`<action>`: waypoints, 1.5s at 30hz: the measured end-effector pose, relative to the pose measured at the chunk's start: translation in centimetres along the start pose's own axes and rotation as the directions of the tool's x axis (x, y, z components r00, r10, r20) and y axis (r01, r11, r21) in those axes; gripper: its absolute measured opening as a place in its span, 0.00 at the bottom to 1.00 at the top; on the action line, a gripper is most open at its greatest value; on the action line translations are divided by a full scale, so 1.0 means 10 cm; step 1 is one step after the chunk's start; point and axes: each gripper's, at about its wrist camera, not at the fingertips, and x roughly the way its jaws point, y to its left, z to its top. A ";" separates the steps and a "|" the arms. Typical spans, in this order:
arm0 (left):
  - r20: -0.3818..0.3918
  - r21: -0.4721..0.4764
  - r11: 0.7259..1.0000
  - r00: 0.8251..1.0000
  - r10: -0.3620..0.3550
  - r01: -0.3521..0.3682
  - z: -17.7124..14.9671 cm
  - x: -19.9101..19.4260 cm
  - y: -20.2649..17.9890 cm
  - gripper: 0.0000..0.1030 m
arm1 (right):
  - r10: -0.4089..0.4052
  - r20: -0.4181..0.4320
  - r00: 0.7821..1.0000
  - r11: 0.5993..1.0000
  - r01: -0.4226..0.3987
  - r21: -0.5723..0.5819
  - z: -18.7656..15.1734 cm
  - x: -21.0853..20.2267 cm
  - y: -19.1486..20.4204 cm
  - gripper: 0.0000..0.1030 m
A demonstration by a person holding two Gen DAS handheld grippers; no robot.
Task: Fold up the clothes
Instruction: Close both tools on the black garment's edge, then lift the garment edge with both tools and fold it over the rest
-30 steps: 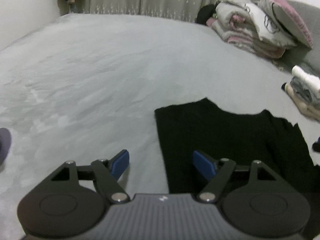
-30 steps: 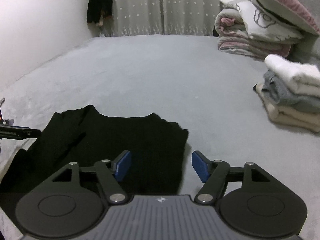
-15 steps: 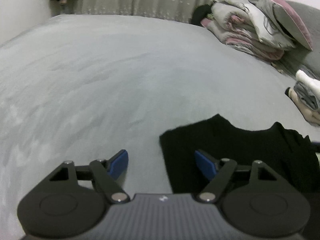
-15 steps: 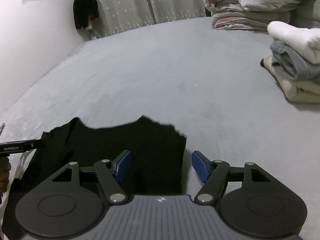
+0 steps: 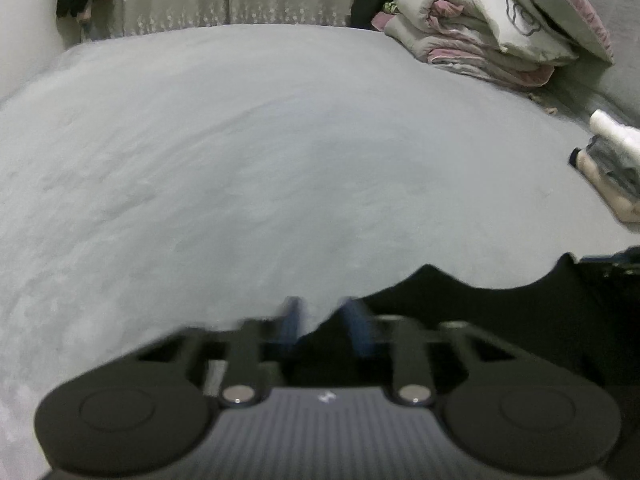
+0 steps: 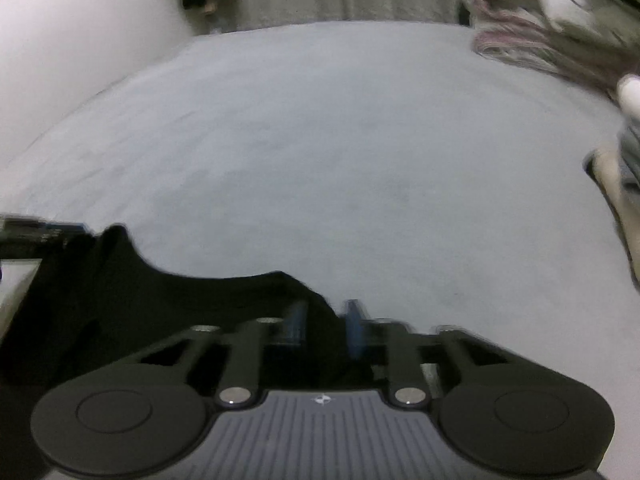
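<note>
We find the black garment point(image 5: 500, 320) lying on the grey bed point(image 5: 280, 160). Left gripper point(image 5: 322, 326): jaws have just been closing, now clamped on its near left corner. Right gripper point(image 6: 325, 326): jaws likewise just closing, clamped on the near right corner.

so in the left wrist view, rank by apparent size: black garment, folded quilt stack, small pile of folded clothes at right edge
1. Black garment: looks largest, though it is nearest the camera, so that is inflated.
2. Folded quilt stack: far off, still large.
3. Small pile of folded clothes: smallest, cut off by the frame edge.
</note>
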 end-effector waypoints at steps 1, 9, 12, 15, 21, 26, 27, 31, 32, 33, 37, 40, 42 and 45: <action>0.006 -0.014 1.000 1.000 -0.008 0.008 -0.01 -0.03 0.00 0.04 | 0.000 0.005 1.000 1.000 0.000 -0.006 -0.01 -0.01 0.01 0.07; 0.121 -0.012 0.999 0.992 -0.031 0.033 -0.12 -0.51 -0.12 0.04 | 0.007 0.110 0.994 1.000 -0.008 0.008 -0.07 -0.52 0.05 0.07; 0.157 -0.003 0.998 0.986 -0.055 0.056 -0.16 -0.76 -0.20 0.04 | 0.019 0.153 0.988 1.000 -0.019 -0.001 -0.08 -0.76 0.10 0.07; 0.188 0.009 0.997 0.979 -0.076 0.076 -0.21 -1.01 -0.27 0.04 | 0.035 0.189 0.981 0.999 -0.033 -0.014 -0.11 -0.99 0.17 0.07; 0.235 0.038 0.992 0.964 -0.123 0.117 -0.36 -1.48 -0.40 0.04 | 0.055 0.241 0.969 0.998 -0.044 -0.048 -0.21 -1.39 0.34 0.07; 0.259 0.068 0.984 0.949 -0.178 0.166 -0.60 -1.87 -0.46 0.04 | 0.081 0.278 0.957 0.995 -0.062 -0.078 -0.39 -1.67 0.42 0.07; 0.260 0.076 0.981 0.946 -0.192 0.178 -0.66 -1.94 -0.47 0.04 | 0.088 0.285 0.954 0.994 -0.066 -0.085 -0.45 -1.72 0.43 0.07; 0.242 0.107 0.967 0.938 -0.250 0.230 -0.95 -2.13 -0.48 0.04 | 0.125 0.295 0.947 0.989 -0.095 -0.114 -0.71 -1.91 0.47 0.07; 0.233 0.117 0.962 0.935 -0.267 0.245 -1.04 -2.17 -0.49 0.04 | 0.136 0.294 0.946 0.987 -0.105 -0.122 -0.79 -1.94 0.48 0.07; 0.221 0.129 0.957 0.933 -0.284 0.261 -1.14 -2.19 -0.49 0.04 | 0.148 0.291 0.945 0.985 -0.114 -0.129 -0.87 -1.97 0.48 0.07; 0.146 0.157 0.934 0.928 -0.343 0.320 -1.50 -2.20 -0.46 0.04 | 0.192 0.251 0.949 0.975 -0.155 -0.158 -1.21 -2.03 0.51 0.07; 0.067 0.182 0.915 0.924 -0.376 0.360 -1.74 -2.15 -0.46 0.05 | 0.210 0.195 0.958 0.968 -0.176 -0.178 -1.46 -2.01 0.53 0.07; 0.012 0.198 0.902 0.919 -0.393 0.383 -1.88 -2.11 -0.46 0.05 | 0.212 0.154 0.965 0.965 -0.182 -0.187 -1.61 -1.97 0.52 0.08; -0.042 0.207 0.898 0.921 -0.388 0.388 -2.03 -2.06 -0.43 0.06 | 0.195 0.095 0.976 0.967 -0.175 -0.187 -1.81 -1.93 0.48 0.08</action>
